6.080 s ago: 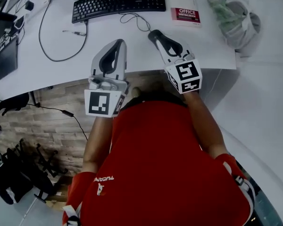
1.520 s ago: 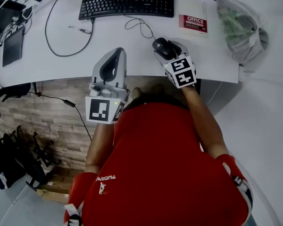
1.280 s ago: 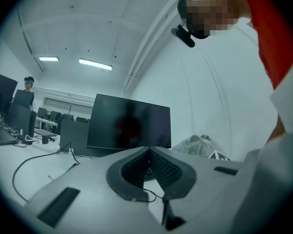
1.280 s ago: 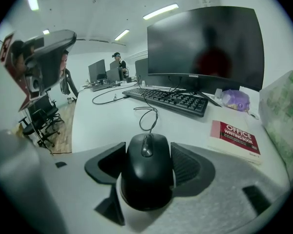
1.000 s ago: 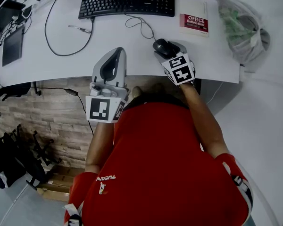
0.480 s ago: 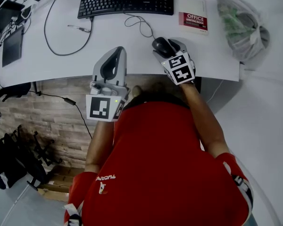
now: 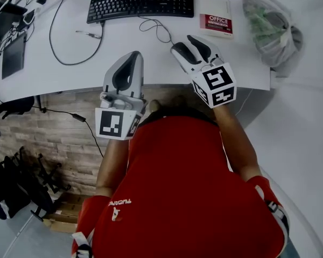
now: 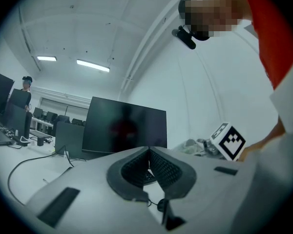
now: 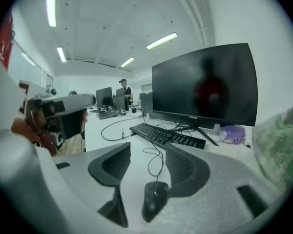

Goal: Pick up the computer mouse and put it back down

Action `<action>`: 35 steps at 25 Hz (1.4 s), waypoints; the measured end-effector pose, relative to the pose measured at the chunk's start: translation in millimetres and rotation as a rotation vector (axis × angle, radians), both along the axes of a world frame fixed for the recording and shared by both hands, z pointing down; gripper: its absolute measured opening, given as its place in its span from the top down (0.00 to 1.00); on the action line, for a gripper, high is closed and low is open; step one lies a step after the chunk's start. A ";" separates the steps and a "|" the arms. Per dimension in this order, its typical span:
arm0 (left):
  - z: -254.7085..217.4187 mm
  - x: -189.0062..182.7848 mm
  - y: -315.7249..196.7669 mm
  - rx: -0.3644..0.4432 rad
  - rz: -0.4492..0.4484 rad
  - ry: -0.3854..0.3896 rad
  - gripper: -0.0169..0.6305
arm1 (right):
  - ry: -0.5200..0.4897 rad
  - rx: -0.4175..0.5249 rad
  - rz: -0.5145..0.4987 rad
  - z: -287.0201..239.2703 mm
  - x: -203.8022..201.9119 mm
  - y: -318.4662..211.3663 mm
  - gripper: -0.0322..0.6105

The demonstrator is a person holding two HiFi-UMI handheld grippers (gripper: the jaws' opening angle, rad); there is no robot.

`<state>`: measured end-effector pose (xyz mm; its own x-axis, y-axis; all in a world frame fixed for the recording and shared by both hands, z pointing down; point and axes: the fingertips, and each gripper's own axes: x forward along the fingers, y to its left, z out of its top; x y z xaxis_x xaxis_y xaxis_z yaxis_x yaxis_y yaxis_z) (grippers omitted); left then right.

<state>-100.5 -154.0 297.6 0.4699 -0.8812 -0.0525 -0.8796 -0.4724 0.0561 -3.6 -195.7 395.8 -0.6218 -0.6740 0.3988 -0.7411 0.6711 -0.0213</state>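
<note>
White letters on the red label of the book [image 7: 216, 22] on the table [image 7: 118, 42] read "OFFICE WRITING BOOK".

You've got a white desk [image 7: 37, 77] in front of you. A black keyboard [image 7: 140, 3] lies along its far edge, with a dark monitor [image 9: 205, 84] standing behind it. Just right of the keyboard sits a red-covered booklet [image 7: 216, 23], and a clear plastic bag [image 7: 266, 23] slumps at the right edge. A loose black cable [image 7: 70, 64] loops over the left part, near a dark flat device [image 7: 12, 55] by the left edge.
</note>
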 end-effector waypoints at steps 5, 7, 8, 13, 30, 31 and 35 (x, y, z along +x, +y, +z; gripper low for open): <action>-14.1 2.0 3.9 0.023 0.015 0.014 0.96 | -0.083 0.087 -0.017 -51.3 -5.7 15.2 0.70; -20.4 3.4 6.9 0.036 0.022 0.015 0.96 | -0.109 0.117 -0.024 -67.3 -7.6 23.4 0.76; -23.2 4.4 8.5 0.042 0.026 0.014 0.96 | -0.120 0.130 -0.028 -74.0 -8.4 27.4 0.78; -30.8 10.8 15.2 0.061 0.047 0.010 0.96 | -0.170 0.200 -0.042 -97.2 -12.1 45.4 0.93; -36.0 20.7 34.5 0.072 0.073 0.007 0.96 | -0.224 0.261 -0.021 -109.4 -9.8 73.1 0.94; -35.6 21.2 35.1 0.072 0.074 0.007 0.96 | -0.224 0.263 -0.020 -109.3 -9.5 73.9 0.95; -33.8 24.1 37.1 0.069 0.077 0.005 0.96 | -0.223 0.265 -0.014 -107.8 -6.5 75.4 0.95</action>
